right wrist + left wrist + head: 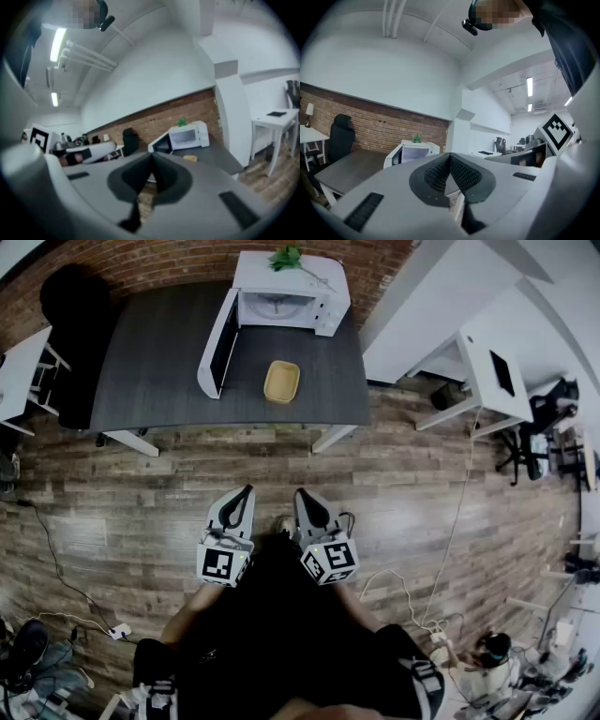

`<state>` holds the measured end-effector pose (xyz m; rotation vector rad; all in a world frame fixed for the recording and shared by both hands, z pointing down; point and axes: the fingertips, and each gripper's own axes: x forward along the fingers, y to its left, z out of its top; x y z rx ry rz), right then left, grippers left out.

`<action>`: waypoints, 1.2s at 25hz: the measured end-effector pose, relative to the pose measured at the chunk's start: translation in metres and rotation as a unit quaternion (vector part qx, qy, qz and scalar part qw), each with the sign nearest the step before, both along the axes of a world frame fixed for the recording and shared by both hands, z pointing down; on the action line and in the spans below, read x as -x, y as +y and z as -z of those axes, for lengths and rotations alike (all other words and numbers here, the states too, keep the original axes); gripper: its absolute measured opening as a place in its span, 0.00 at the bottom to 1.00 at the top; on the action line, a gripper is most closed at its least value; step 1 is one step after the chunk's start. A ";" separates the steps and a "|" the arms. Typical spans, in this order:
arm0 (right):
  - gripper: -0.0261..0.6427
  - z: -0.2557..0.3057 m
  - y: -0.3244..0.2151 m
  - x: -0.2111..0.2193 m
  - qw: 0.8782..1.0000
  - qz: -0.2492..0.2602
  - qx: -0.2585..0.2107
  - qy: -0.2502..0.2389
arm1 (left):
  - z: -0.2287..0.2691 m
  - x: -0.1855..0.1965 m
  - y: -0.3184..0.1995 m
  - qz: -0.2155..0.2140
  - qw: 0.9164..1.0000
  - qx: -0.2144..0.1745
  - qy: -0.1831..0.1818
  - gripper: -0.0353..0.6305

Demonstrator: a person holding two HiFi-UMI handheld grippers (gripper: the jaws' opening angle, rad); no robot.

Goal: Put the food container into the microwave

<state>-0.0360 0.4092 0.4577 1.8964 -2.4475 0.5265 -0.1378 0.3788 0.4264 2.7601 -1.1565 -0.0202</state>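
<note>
Yellow food container [282,381] sitting near worktop [159,352] edge — left gripper [247,490], right gripper [302,493] hanging well off, jaws together, empty; arriving unopened is risking shoving it off.

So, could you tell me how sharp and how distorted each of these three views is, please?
Head view: strong fisheye, the table bows at its edges, yet the microwave and food container look sharp. Left gripper view: crisp, with bright ceiling lights at the right. Right gripper view: softer, slightly blurred, horizon tilted, a ceiling strip light blown out.
</note>
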 end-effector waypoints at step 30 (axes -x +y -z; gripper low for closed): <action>0.09 -0.011 -0.025 -0.087 0.999 0.050 0.007 -0.016 | -0.011 -0.089 -0.015 0.045 0.999 0.012 -0.022 0.11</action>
